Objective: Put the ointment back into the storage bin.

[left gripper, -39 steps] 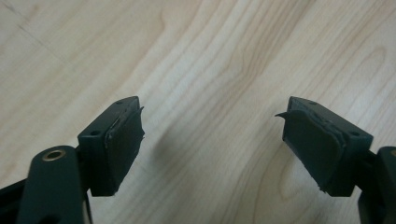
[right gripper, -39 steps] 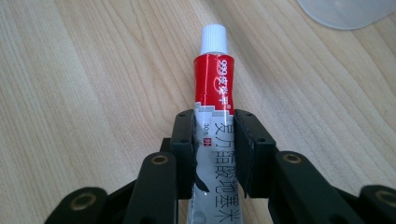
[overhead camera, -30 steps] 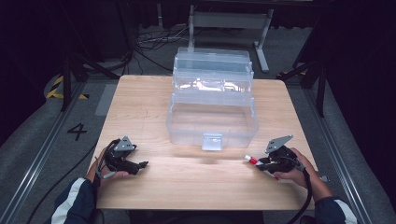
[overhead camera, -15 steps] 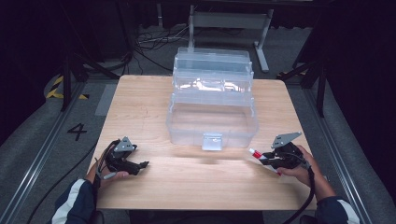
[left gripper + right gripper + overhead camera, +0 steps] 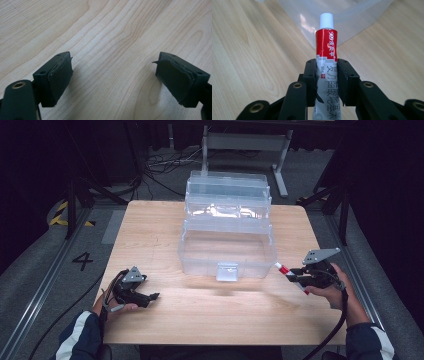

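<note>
A clear plastic tiered box (image 5: 227,232) stands open at the middle of the wooden table (image 5: 150,235). My right gripper (image 5: 299,277) is lifted off the table just right of the box's front corner. It is shut on a red-and-white ointment tube (image 5: 288,274) with a white cap. In the right gripper view the tube (image 5: 326,62) sticks out between the pads, cap pointing at the box wall (image 5: 352,17). My left gripper (image 5: 150,296) rests low at the front left, open, with bare wood between its fingers (image 5: 60,77).
A black cable trails from each gripper off the table's front edge. Metal floor rails run along both sides of the table. A grey stand (image 5: 245,142) and loose cables lie on the floor behind it.
My right gripper has risen off the table with the tube and drifted slightly right. The left gripper has stayed where it was.
</note>
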Available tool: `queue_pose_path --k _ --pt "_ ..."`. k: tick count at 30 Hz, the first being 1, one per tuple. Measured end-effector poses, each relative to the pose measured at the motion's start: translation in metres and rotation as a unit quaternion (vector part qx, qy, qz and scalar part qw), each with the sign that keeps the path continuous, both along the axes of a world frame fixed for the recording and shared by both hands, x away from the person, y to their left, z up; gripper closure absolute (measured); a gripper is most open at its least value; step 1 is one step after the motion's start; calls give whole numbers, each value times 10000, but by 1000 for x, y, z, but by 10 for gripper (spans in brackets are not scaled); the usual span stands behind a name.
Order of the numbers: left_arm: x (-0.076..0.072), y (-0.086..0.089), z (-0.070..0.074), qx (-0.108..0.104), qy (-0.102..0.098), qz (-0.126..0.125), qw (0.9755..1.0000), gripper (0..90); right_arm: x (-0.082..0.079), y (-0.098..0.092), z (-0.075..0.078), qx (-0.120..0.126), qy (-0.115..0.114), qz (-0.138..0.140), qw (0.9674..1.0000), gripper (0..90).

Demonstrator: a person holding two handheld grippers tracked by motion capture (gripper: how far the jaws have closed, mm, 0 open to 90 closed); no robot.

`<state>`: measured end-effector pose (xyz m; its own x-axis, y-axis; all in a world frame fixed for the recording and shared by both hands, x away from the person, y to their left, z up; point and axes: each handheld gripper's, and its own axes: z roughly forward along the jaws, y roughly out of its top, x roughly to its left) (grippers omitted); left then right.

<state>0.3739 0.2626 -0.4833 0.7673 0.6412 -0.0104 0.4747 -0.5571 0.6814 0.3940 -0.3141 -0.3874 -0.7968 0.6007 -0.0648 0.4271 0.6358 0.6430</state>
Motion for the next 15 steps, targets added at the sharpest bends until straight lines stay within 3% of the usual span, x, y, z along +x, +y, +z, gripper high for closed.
queue_pose_path --k 7,15 --pt "1 0 0 -7 12 -23 10000 139 16 4 30 -36 -200 6 9998 710" --pt "0 0 0 0 6 -8 10000 140 35 20 52 -189 -264 127 9994 710"
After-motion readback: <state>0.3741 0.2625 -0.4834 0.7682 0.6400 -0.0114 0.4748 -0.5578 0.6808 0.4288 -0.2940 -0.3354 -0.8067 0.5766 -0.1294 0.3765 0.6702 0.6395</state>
